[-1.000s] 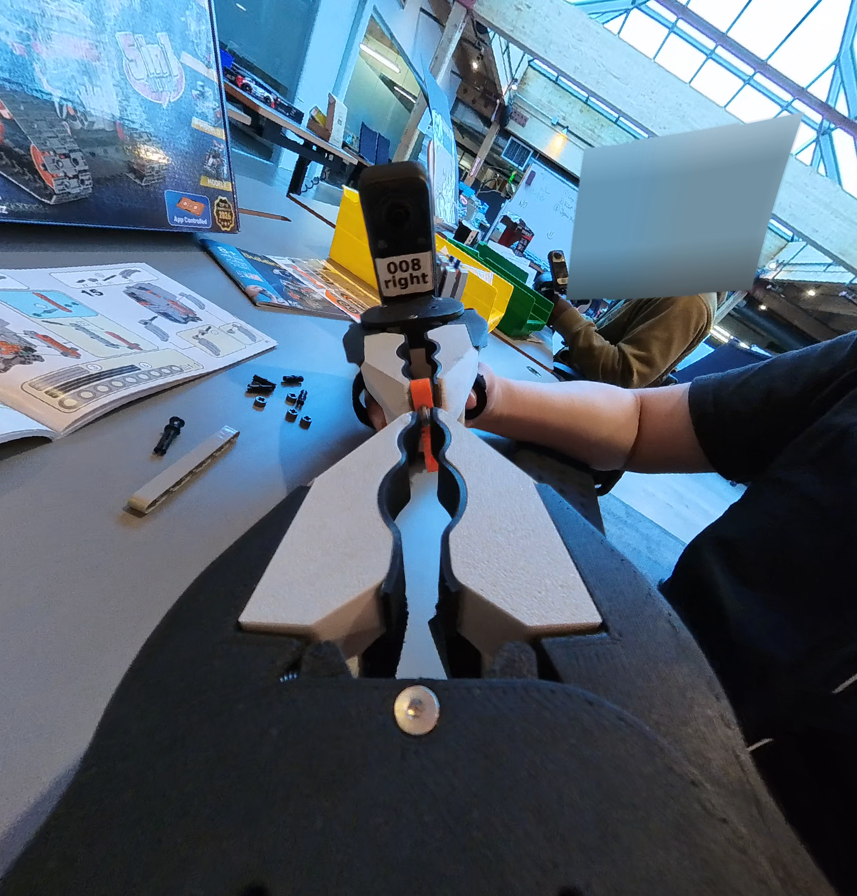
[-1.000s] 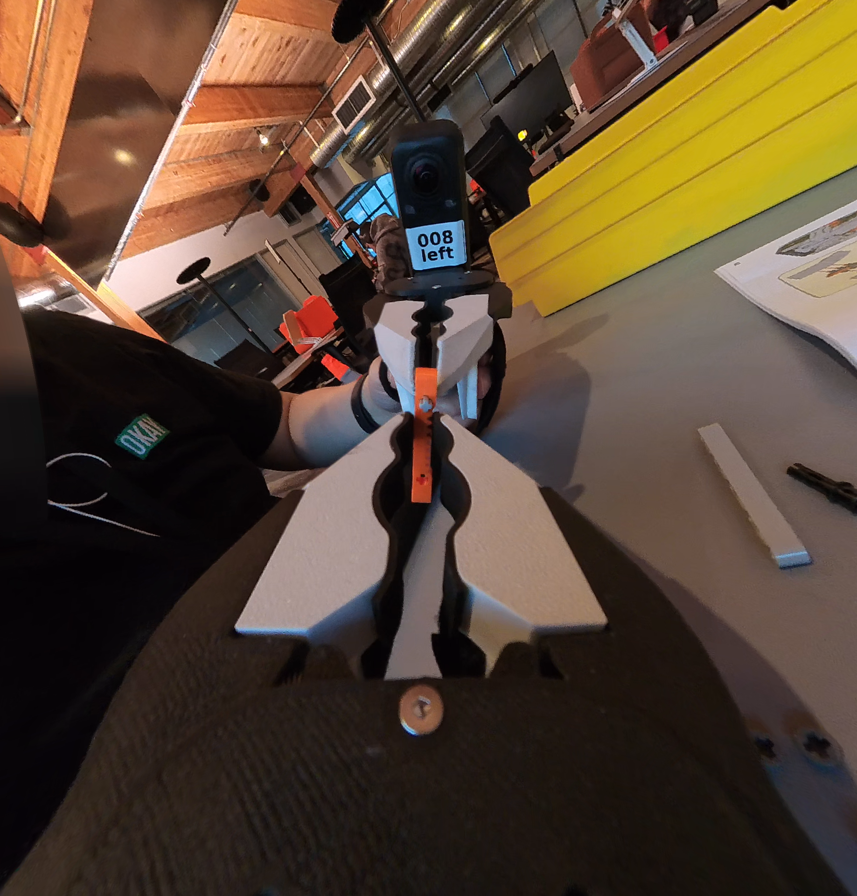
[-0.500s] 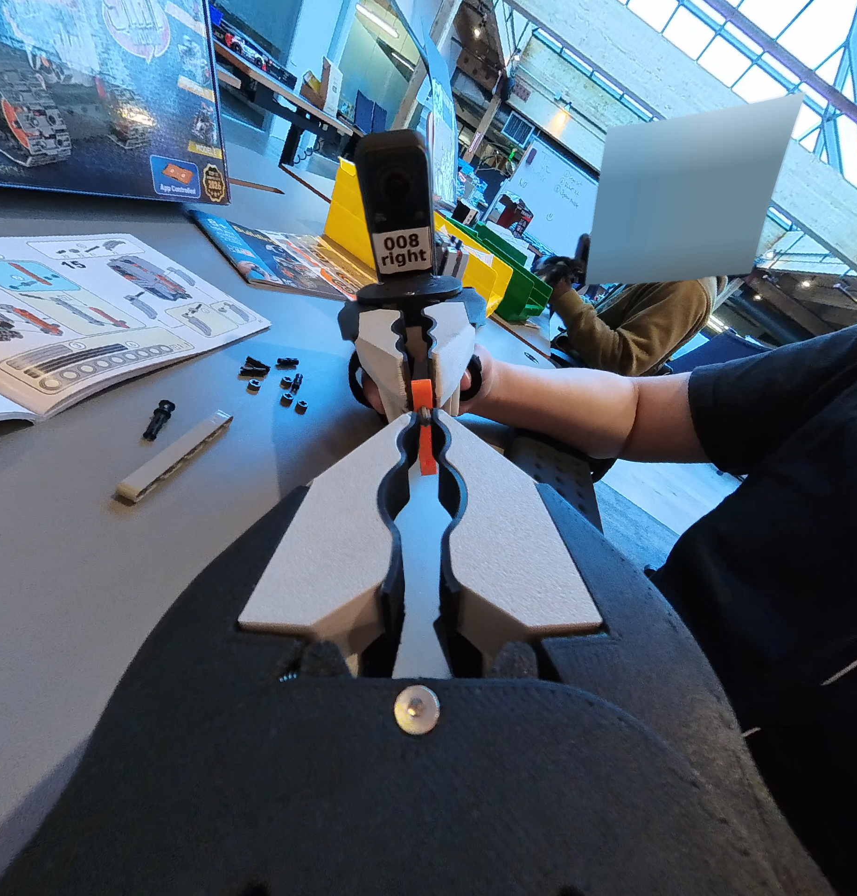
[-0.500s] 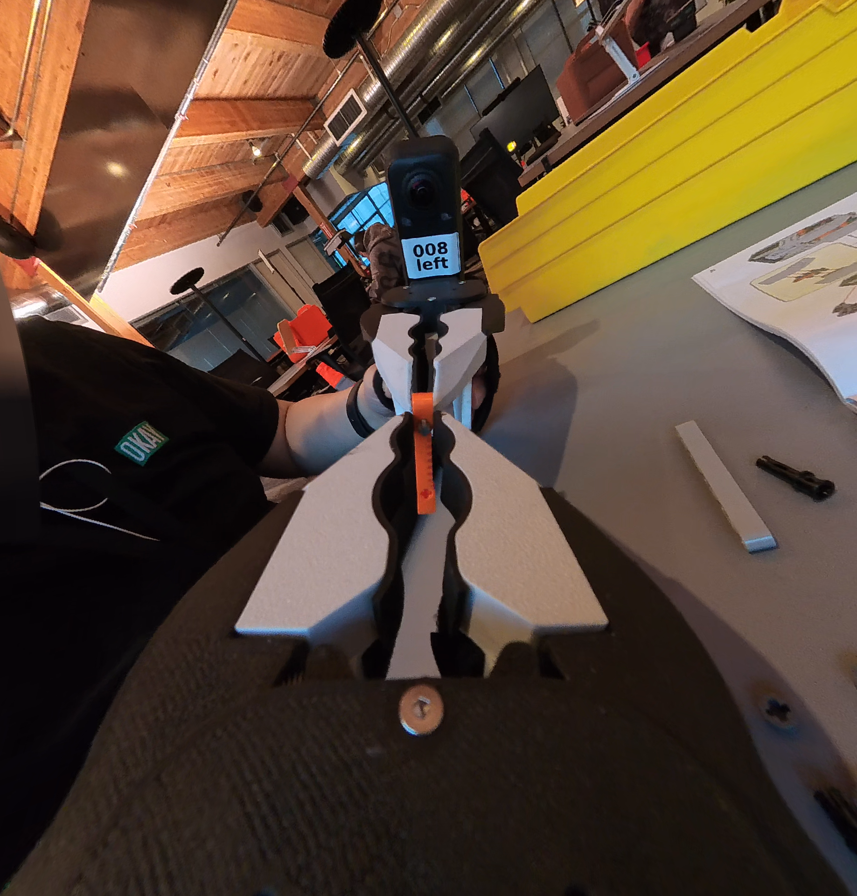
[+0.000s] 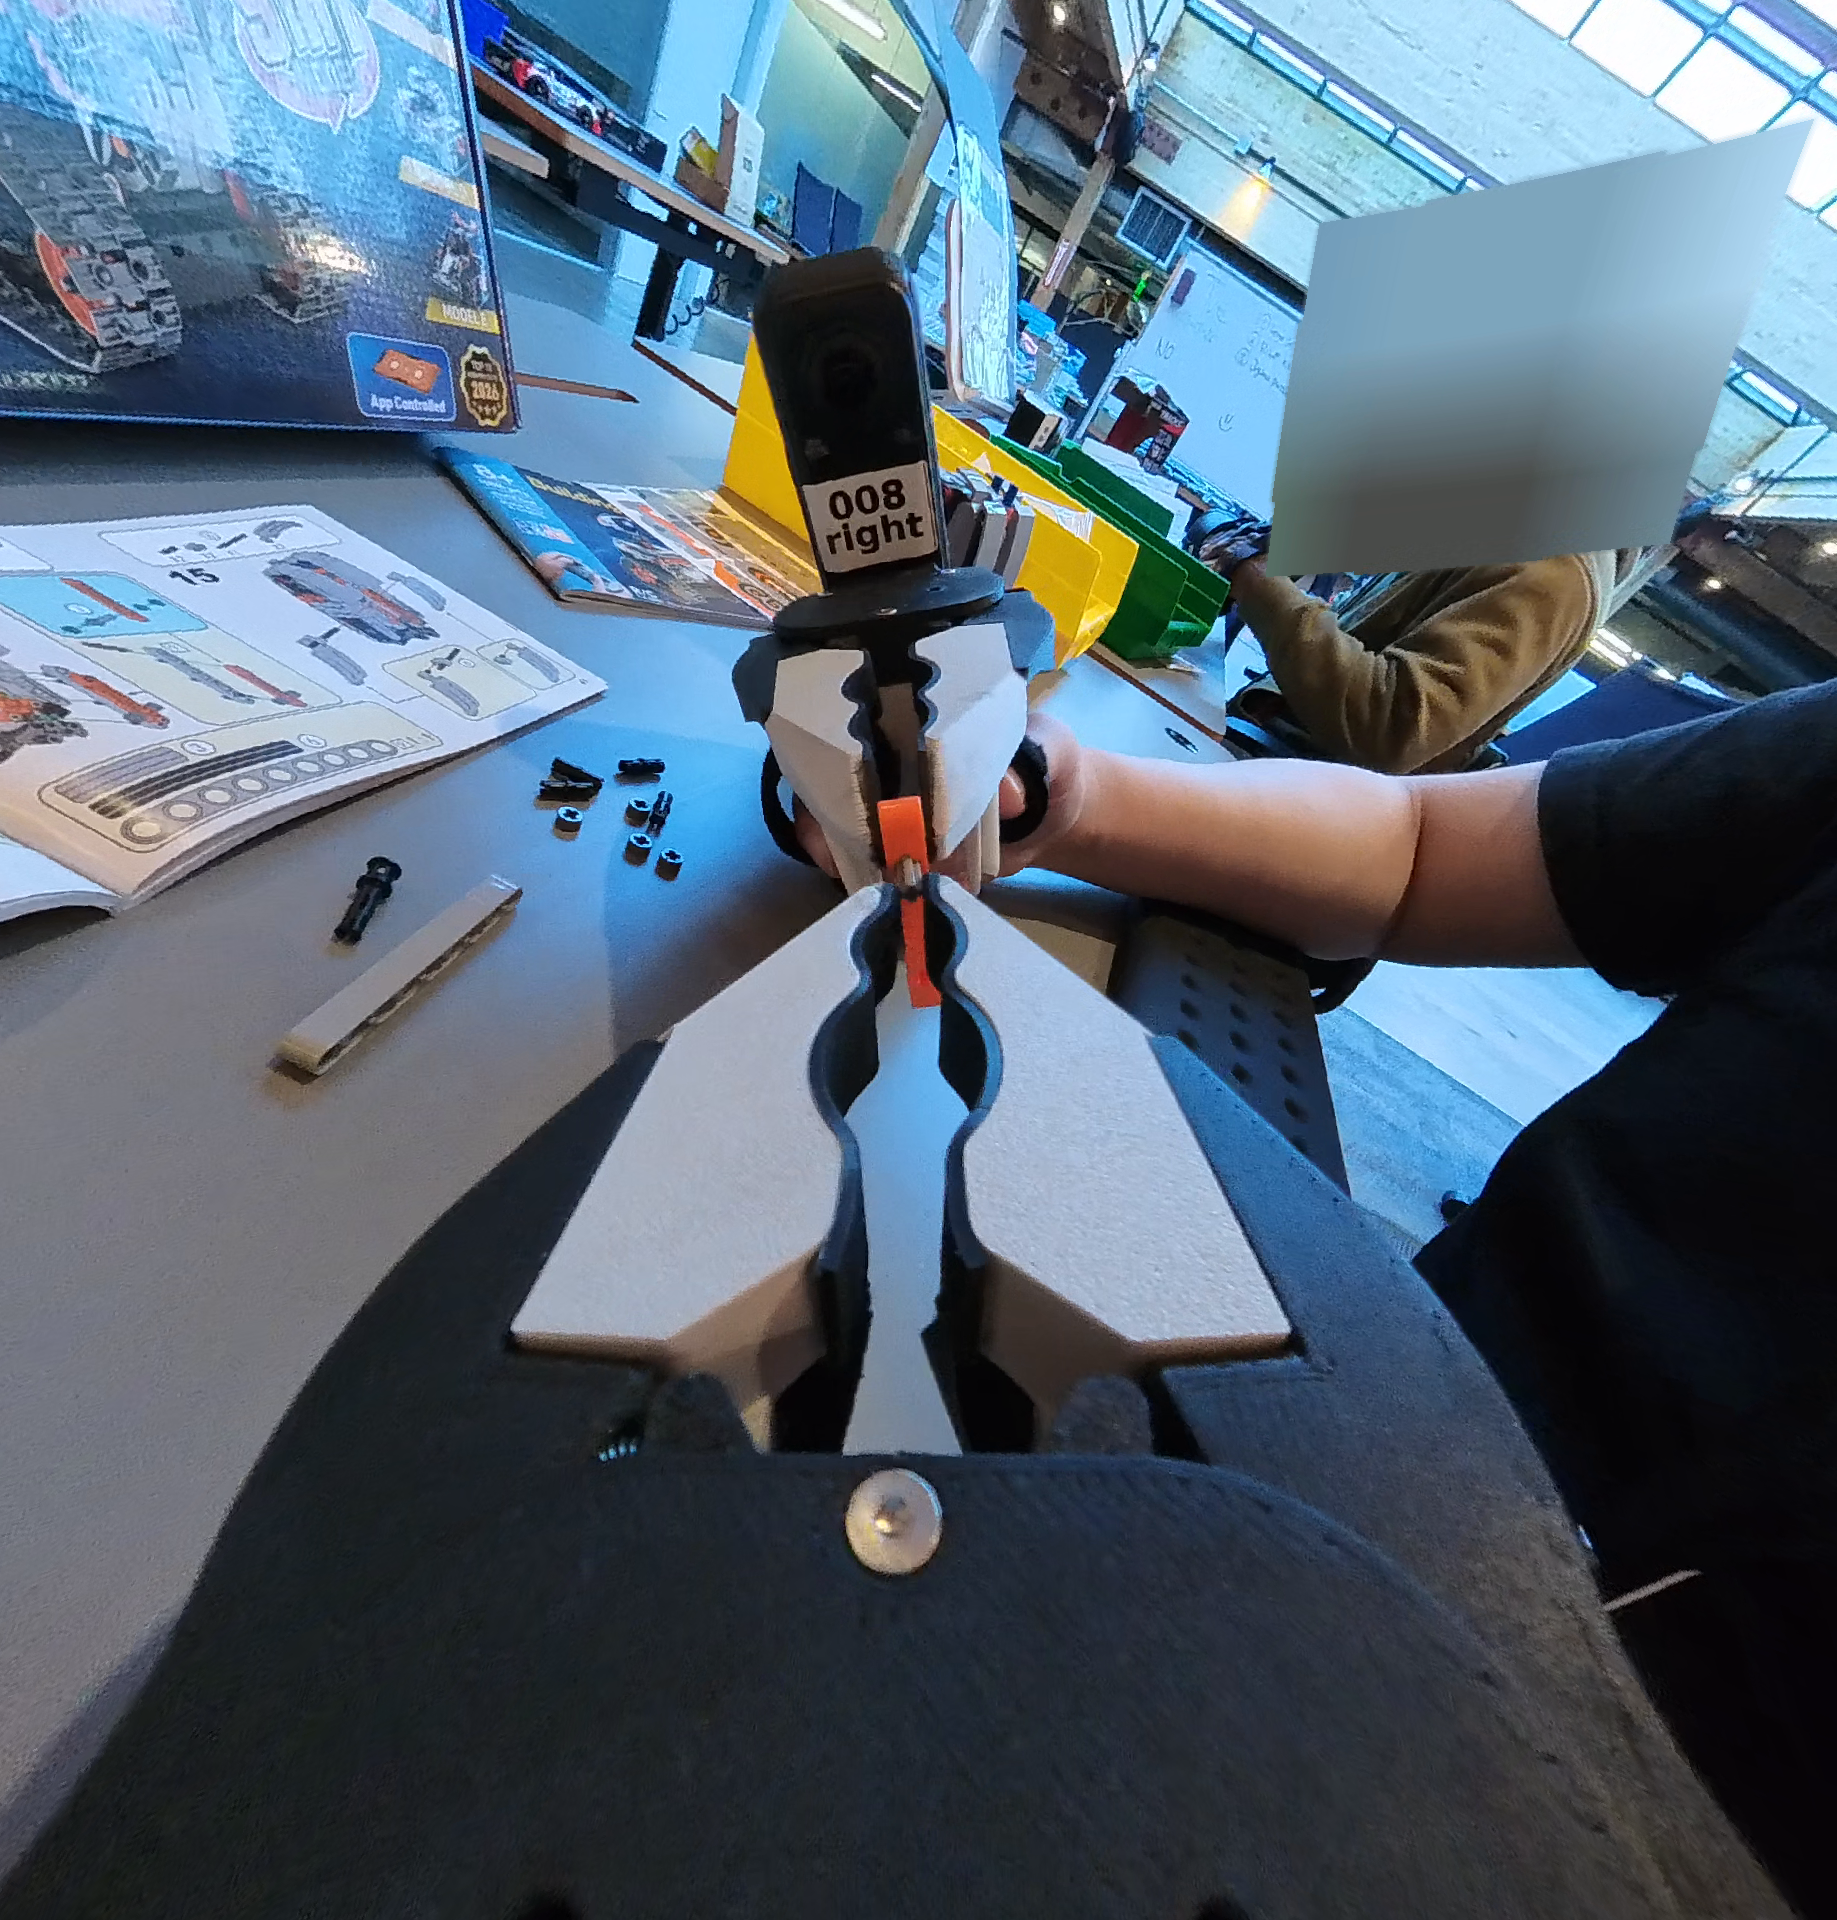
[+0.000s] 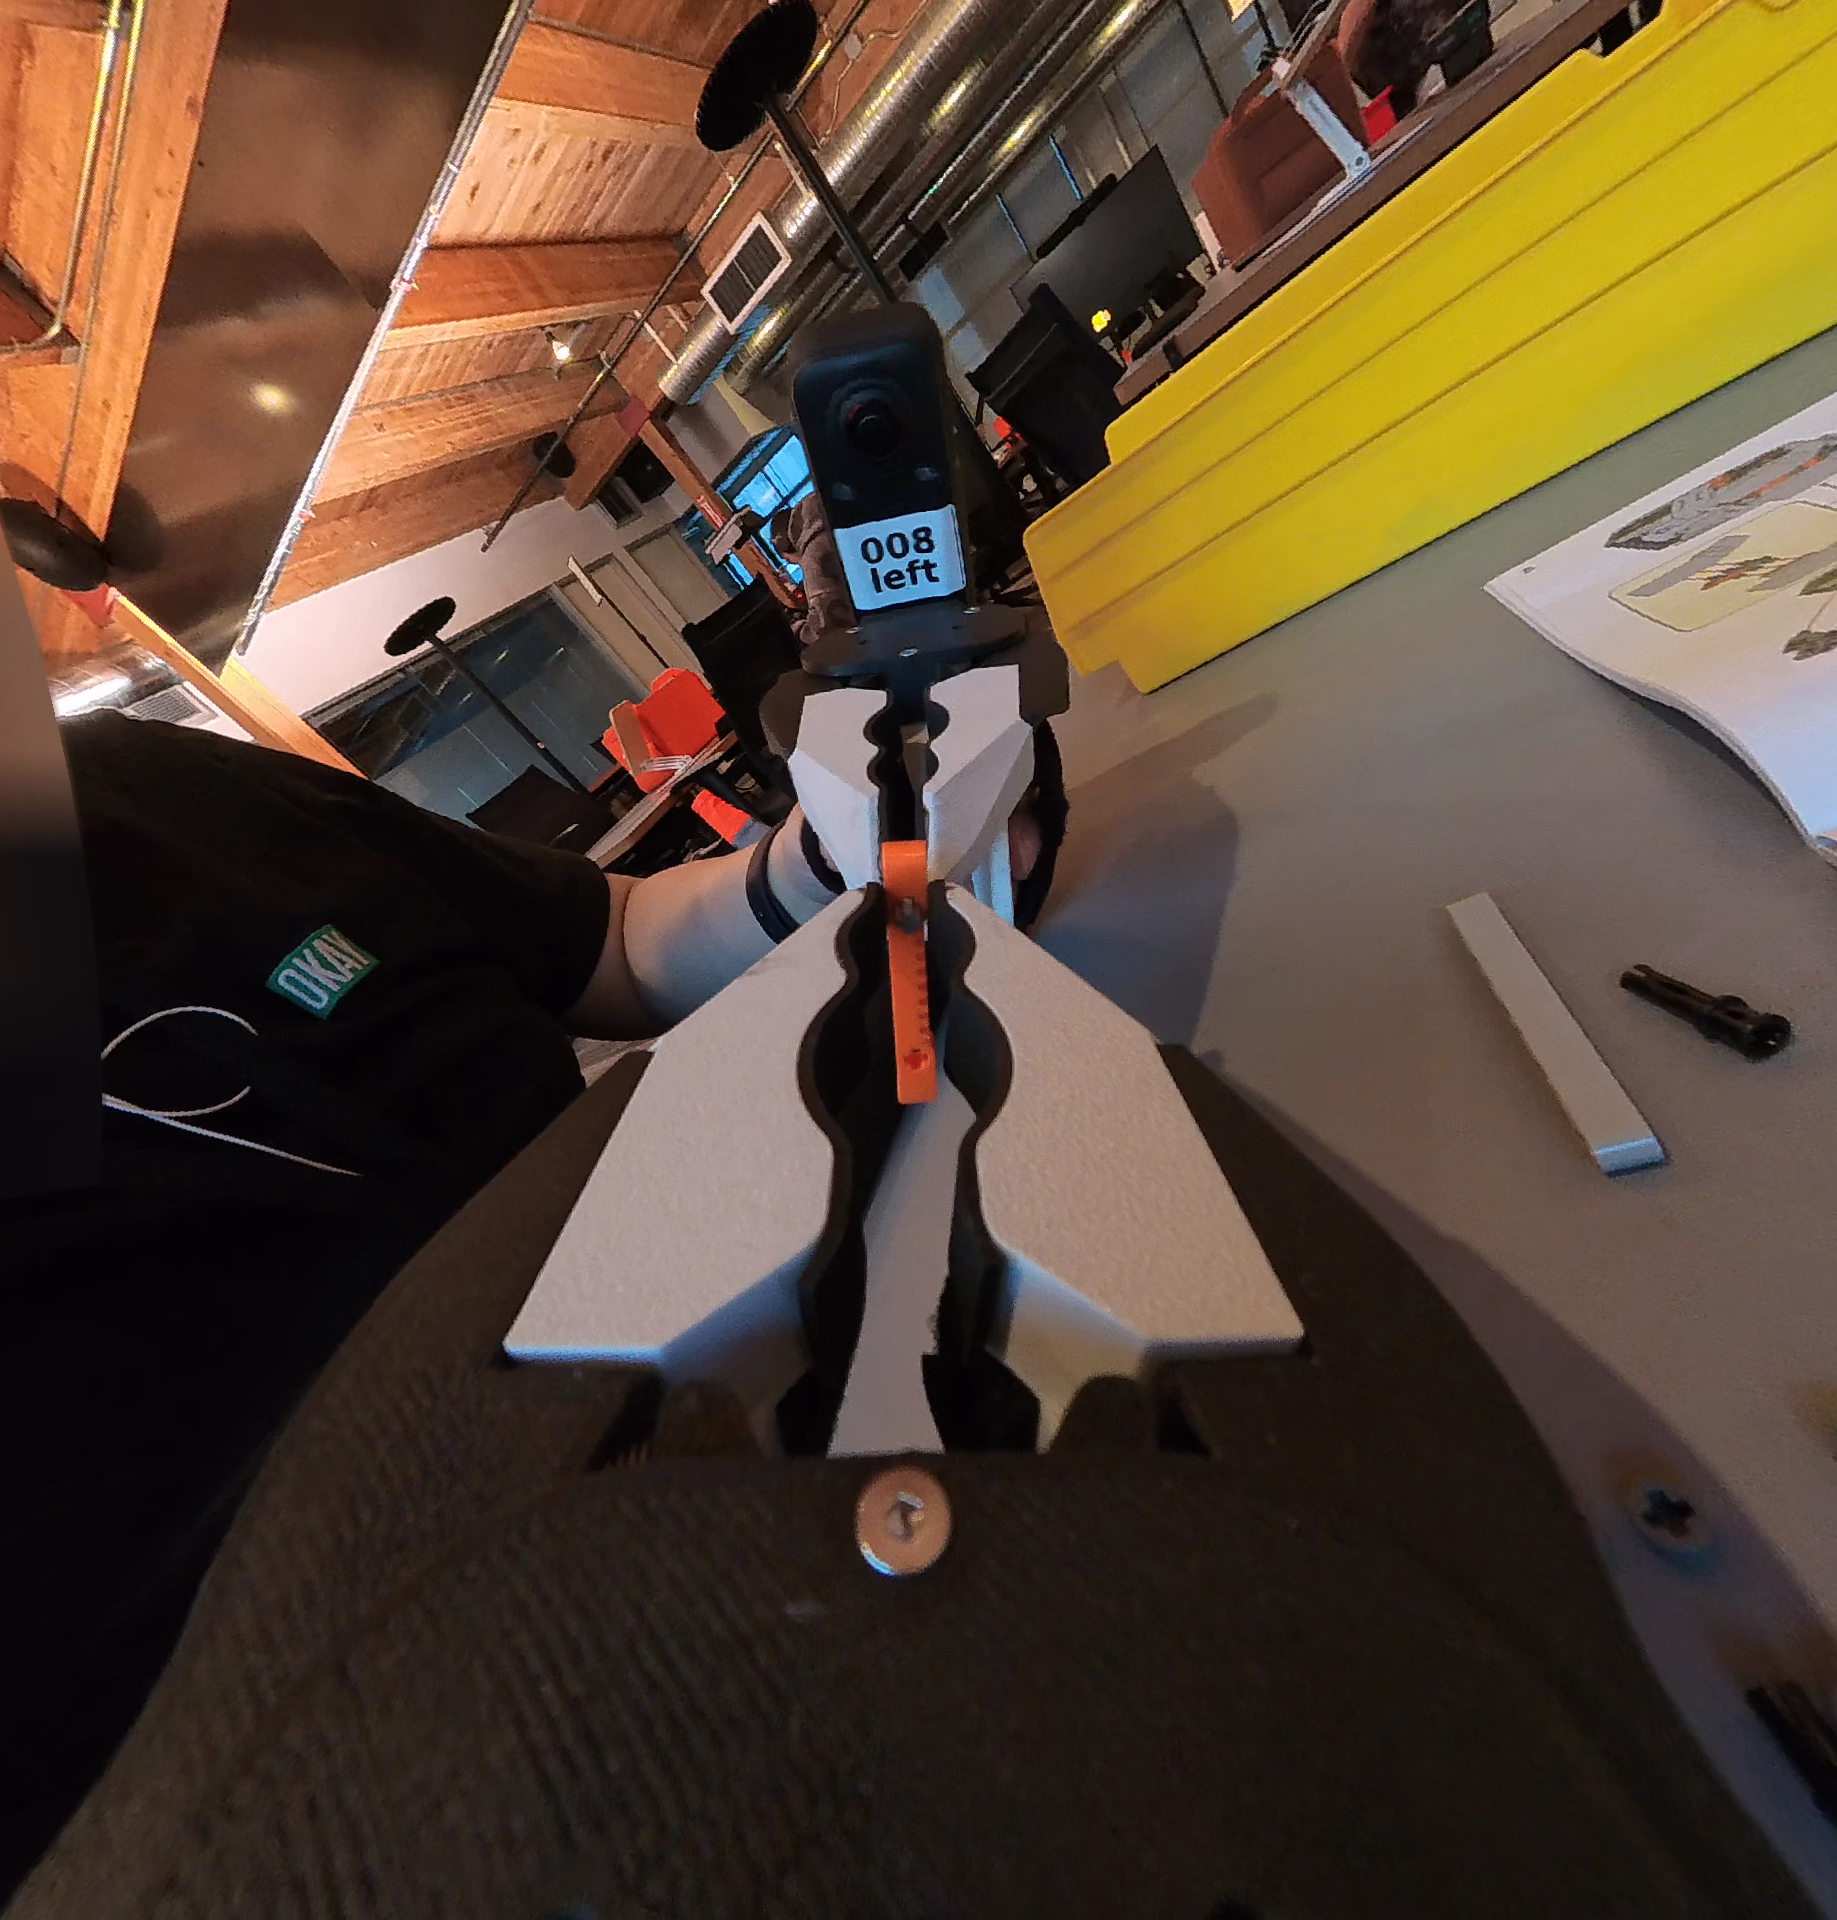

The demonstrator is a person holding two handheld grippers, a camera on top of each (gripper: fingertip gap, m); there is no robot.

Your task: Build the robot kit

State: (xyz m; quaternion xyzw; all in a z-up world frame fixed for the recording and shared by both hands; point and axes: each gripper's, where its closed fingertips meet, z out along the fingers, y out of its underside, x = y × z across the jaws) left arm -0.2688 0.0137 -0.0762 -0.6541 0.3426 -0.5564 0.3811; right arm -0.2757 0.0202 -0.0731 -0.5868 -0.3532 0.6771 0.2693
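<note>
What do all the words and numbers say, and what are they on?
I can't copy writing out, only show where it is.
White stickers on the black cameras.
Big blue box: printed front.
Open booklet: printed pages.
Green patch on the black shirt.
Whiteboard far off: too blurred to read.

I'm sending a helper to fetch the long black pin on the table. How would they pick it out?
Find the open instruction booklet on the grey table. Just below its near edge lies a pale grey beam; the black pin lies beside it, longer than the small black pieces scattered farther off.
</note>
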